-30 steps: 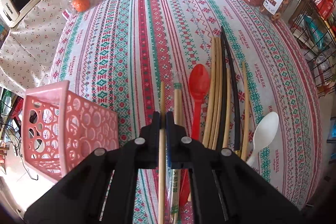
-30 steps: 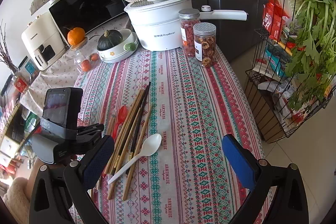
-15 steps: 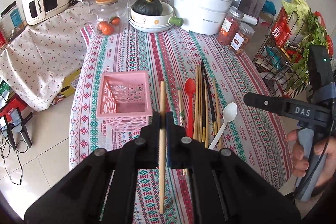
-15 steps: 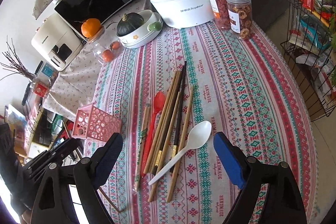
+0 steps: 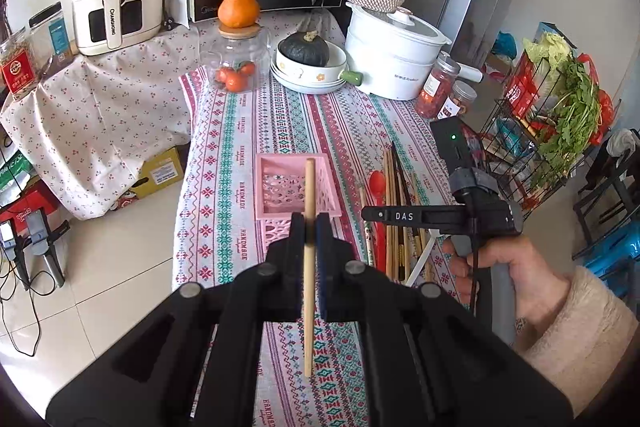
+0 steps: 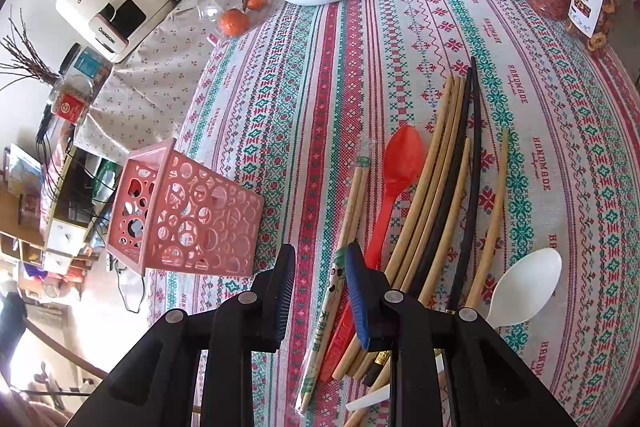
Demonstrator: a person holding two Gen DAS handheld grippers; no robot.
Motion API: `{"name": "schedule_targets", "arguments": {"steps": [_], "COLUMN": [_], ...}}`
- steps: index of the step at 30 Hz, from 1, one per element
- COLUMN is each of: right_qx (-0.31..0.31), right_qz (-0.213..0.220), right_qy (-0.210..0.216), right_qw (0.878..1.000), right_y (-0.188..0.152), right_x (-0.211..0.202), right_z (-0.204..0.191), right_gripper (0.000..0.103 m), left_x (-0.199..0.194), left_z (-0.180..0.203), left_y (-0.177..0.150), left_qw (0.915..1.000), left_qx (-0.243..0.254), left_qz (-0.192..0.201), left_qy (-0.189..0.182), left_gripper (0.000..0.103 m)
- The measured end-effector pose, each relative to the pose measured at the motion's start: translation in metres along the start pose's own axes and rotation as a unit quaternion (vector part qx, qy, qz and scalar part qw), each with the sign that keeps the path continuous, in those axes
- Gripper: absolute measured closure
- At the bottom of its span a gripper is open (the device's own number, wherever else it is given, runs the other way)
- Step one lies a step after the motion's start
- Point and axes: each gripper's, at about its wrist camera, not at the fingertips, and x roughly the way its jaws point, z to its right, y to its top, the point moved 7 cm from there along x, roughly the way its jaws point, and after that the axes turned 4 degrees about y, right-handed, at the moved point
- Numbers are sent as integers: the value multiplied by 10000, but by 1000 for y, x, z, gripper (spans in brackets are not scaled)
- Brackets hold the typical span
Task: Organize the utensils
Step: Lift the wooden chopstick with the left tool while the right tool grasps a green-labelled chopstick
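Has risen a long way in one second: from low over the striped cloth-covered table (image 5: 224, 155), up to a high look-down on it. Still clamps, in the left gripper (image 5: 310, 227), one pale wooden chopstick (image 5: 308, 183), held near its middle and pointing straight ahead along the fingers. Now places the pink perforated plastic basket (image 5: 291, 157) dead ahead of that gripper and below it, mouth up, with the chopstick's far tip overlapping the opening in the left wrist view; a second ago had the basket off to the gripper's left. Cannot tell from here how high above the rim the tip sits.

Reads as pick-up finished and carry nearly done; probably only a tilt, a lowering and a release left for this piece.

Has also brought the right gripper (image 6: 320, 267) down from high and wide open to low over the table, jaws narrowed but not closed, nothing held. Shows the paper-wrapped pair of chopsticks (image 6: 352, 211) just inside its right-hand pad, the red plastic spoon (image 6: 400, 163) immediately right of that, then the loose row of tan and black chopsticks (image 6: 436, 187) and, farthest right, the white plastic spoon (image 6: 524, 283). Suggests the wrapped pair as next pick, with most utensils yet unsorted.
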Motion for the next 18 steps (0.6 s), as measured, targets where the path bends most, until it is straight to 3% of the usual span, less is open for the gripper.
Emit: {"name": "schedule_targets", "arguments": {"steps": [8,13,18], "right_qx": [-321,-670,-392], "right_qz": [-89,-33,204], "right_qy": [-834,-1326,-965], "right_qw": [9960,9889,9943], "right_y": [12,17,14], "right_x": [32,41,31], "right_z": [4,3,6], "right_gripper": [79,89,97], "left_x": [2,4,7], "left_z": [-7,-9,-16], "left_y": [-3,-3,-1], "left_qw": [10000,9999,9996], "left_qx": [-80,-107,-216], "left_qz": [-18,-8,43], "left_qy": [24,68,151], "left_gripper": [97,97,97]}}
